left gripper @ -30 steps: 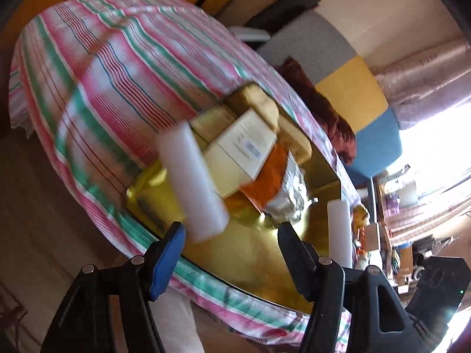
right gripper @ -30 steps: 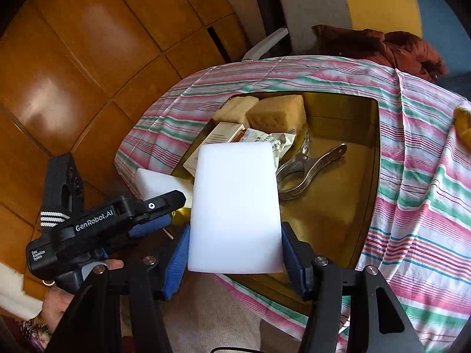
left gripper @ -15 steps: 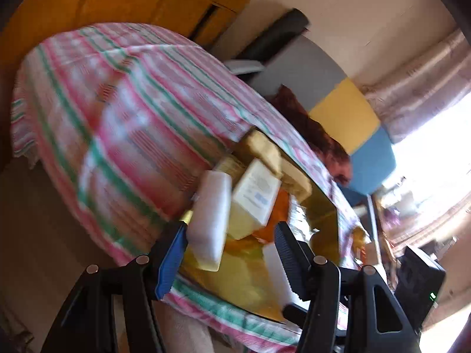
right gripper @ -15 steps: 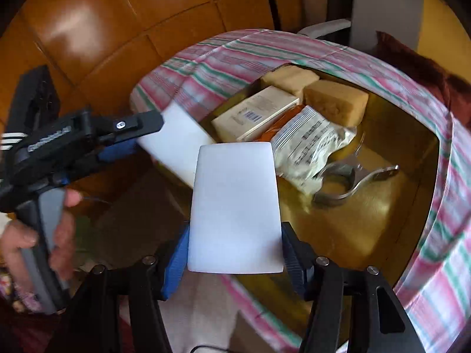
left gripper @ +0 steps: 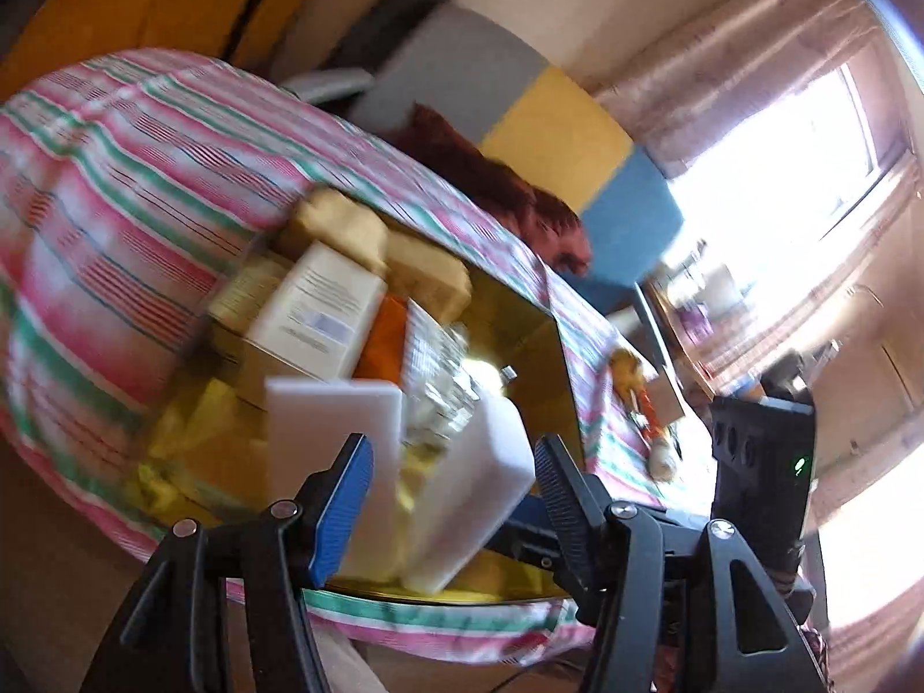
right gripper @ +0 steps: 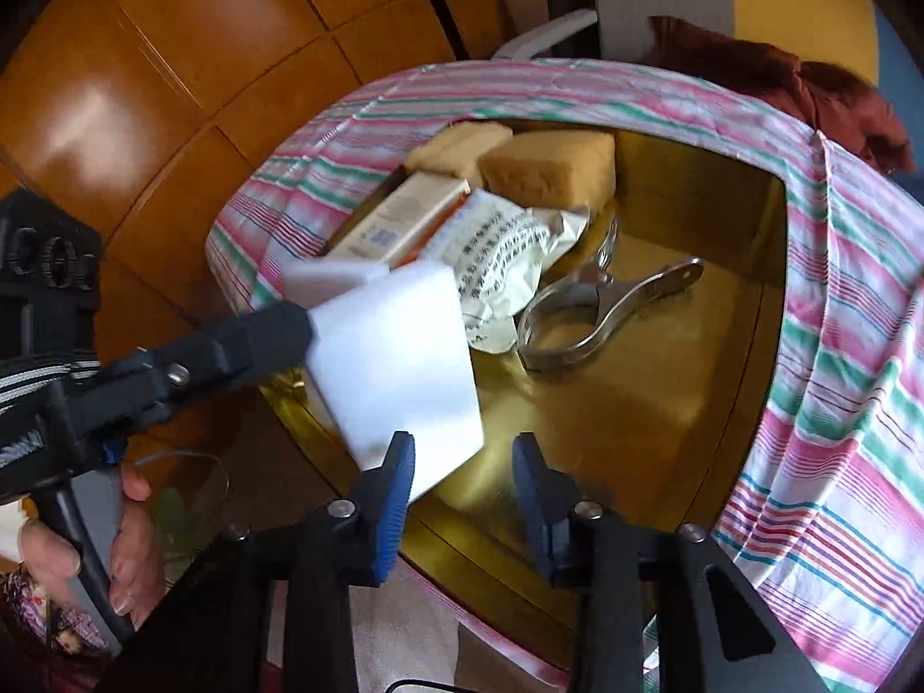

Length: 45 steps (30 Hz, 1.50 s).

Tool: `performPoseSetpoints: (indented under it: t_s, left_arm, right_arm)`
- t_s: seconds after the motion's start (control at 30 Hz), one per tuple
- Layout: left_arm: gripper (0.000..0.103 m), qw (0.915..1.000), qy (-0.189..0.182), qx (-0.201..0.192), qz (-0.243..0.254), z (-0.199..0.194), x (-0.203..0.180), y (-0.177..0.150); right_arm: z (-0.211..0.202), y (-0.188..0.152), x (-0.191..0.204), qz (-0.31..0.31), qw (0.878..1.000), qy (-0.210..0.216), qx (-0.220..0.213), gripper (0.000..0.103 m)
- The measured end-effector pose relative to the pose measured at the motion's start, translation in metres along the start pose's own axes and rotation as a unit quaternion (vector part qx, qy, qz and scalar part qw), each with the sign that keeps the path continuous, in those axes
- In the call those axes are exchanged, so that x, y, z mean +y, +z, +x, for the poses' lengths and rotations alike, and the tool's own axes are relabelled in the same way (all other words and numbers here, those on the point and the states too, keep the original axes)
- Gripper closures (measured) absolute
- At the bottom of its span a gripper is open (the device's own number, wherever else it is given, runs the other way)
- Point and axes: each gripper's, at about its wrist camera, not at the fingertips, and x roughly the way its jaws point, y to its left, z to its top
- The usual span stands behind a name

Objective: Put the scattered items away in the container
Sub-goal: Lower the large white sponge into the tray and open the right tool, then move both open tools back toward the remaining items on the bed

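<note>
The right gripper [right gripper: 464, 479] has let its white sponge [right gripper: 398, 369] go and its empty jaws have just been closing; the left gripper [left gripper: 453, 482] stands open.

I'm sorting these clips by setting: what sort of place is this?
Probably a home living room: a striped pink-and-green tablecloth under a gold tray, a grey, yellow and blue upholstered seat, and curtains beside a bright window.
</note>
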Motion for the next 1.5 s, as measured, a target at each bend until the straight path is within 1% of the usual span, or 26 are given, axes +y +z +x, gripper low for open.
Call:
performPoseSetpoints:
  t_s: [0.13, 0.23, 0.3, 0.37, 0.43, 0.5, 0.57, 0.6, 0.63, 0.67, 0.7, 0.77, 0.8, 0.87, 0.9, 0.97, 1.03, 1.07, 1.13, 1.2, 1.27, 1.33, 1.37, 1.4, 1.43, 1.5]
  left_arm:
    - [0.045, 0.9951, 0.042, -0.082, -0.036, -0.038, 0.019, 0.008]
    - [0.045, 0.9901, 0.066, -0.116, -0.044, -0.055, 0.028, 0.01]
    - [0.045, 0.9895, 0.07, -0.117, -0.049, -0.06, 0.033, 0.01]
    - [0.044, 0.9895, 0.07, -0.114, -0.055, -0.061, 0.036, 0.01]
    - [0.044, 0.9894, 0.077, -0.109, -0.058, -0.059, 0.038, 0.009]
    - [0.044, 0.9894, 0.081, -0.101, -0.064, -0.056, 0.04, 0.007]
    - [0.044, 0.9887, 0.084, -0.102, -0.071, -0.057, 0.042, 0.005]
    - [0.044, 0.9878, 0.085, -0.107, -0.074, -0.058, 0.043, 0.004]
    - [0.044, 0.9867, 0.088, -0.113, -0.077, -0.06, 0.044, 0.003]
    - [0.044, 0.986, 0.092, -0.116, -0.077, -0.061, 0.044, 0.002]
    - [0.044, 0.9859, 0.095, -0.115, -0.077, -0.061, 0.045, 0.002]
    - [0.044, 0.9848, 0.105, -0.117, -0.075, -0.063, 0.046, 0.002]
    - [0.044, 0.9842, 0.111, -0.117, -0.073, -0.064, 0.046, 0.002]
    - [0.044, 0.9848, 0.113, -0.111, -0.07, -0.063, 0.046, 0.003]
    - [0.044, 0.9846, 0.114, -0.112, -0.071, -0.062, 0.047, 0.004]
    - [0.044, 0.9854, 0.111, -0.109, -0.07, -0.057, 0.049, 0.009]
    - [0.043, 0.9872, 0.103, -0.108, -0.057, -0.049, 0.049, 0.02]
    - [0.043, 0.9893, 0.097, -0.099, -0.046, -0.042, 0.048, 0.026]
    - [0.044, 0.9939, 0.068, -0.078, -0.04, -0.027, 0.05, 0.035]
    - [0.045, 0.9974, 0.041, -0.033, -0.049, -0.012, 0.052, 0.037]
    - [0.045, 0.9984, 0.028, -0.005, -0.05, -0.005, 0.047, 0.027]
    - [0.045, 0.9989, 0.014, 0.035, -0.029, 0.005, 0.036, 0.01]
    - [0.046, 0.9983, 0.001, 0.054, -0.022, 0.009, 0.03, 0.0]
    - [0.046, 0.9979, -0.011, 0.06, -0.019, 0.009, 0.026, -0.007]
    - [0.046, 0.9982, -0.014, 0.057, -0.016, 0.007, 0.023, -0.011]
    - [0.047, 0.9992, -0.002, 0.037, -0.013, -0.004, 0.02, -0.012]
  right_arm:
    - [0.014, 0.003, 0.01, -0.014, 1.0, 0.016, 0.011, 0.066]
    - [0.031, 0.008, 0.031, -0.045, 0.998, 0.038, 0.026, 0.066]
    - [0.038, 0.009, 0.049, -0.08, 0.996, 0.035, 0.029, 0.066]
    - [0.035, 0.008, 0.058, -0.103, 0.994, 0.029, 0.018, 0.067]
    - [0.03, 0.01, 0.055, -0.09, 0.995, 0.036, 0.005, 0.066]
    - [0.026, 0.015, 0.046, -0.051, 0.998, 0.046, -0.007, 0.066]
    - [0.029, 0.022, 0.042, -0.026, 0.998, 0.054, -0.005, 0.066]
    - [0.033, 0.025, 0.045, -0.025, 0.998, 0.058, -0.003, 0.069]
    - [0.037, 0.028, 0.051, -0.034, 0.998, 0.06, -0.002, 0.074]
    - [0.041, 0.03, 0.06, -0.051, 0.997, 0.06, 0.001, 0.077]
    - [0.047, 0.031, 0.072, -0.072, 0.996, 0.061, 0.004, 0.076]
    - [0.054, 0.03, 0.088, -0.116, 0.993, 0.031, 0.004, 0.076]
    - [0.057, 0.03, 0.093, -0.131, 0.991, 0.032, 0.007, 0.076]
    - [0.056, 0.03, 0.089, -0.12, 0.991, 0.057, 0.024, 0.076]
    - [0.053, 0.031, 0.084, -0.106, 0.993, 0.051, 0.023, 0.076]
    - [0.041, 0.033, 0.077, -0.093, 0.995, 0.035, -0.002, 0.076]
    - [0.026, 0.032, 0.071, -0.084, 0.995, 0.036, -0.029, 0.076]
    - [0.022, 0.033, 0.067, -0.074, 0.996, 0.033, -0.035, 0.076]
    - [0.022, 0.034, 0.061, -0.054, 0.997, 0.035, -0.033, 0.076]
    - [0.025, 0.033, 0.057, -0.045, 0.998, 0.029, -0.029, 0.076]
    - [0.028, 0.034, 0.055, -0.042, 0.999, 0.025, -0.024, 0.076]
    - [0.025, 0.029, 0.051, -0.034, 0.999, 0.029, -0.025, 0.076]
    - [0.024, 0.027, 0.049, -0.031, 0.999, 0.029, -0.026, 0.076]
    - [0.022, 0.026, 0.048, -0.028, 0.999, 0.028, -0.028, 0.076]
    - [0.021, 0.025, 0.046, -0.025, 0.999, 0.026, -0.03, 0.076]
    - [0.021, 0.022, 0.042, -0.026, 0.999, 0.018, -0.019, 0.076]
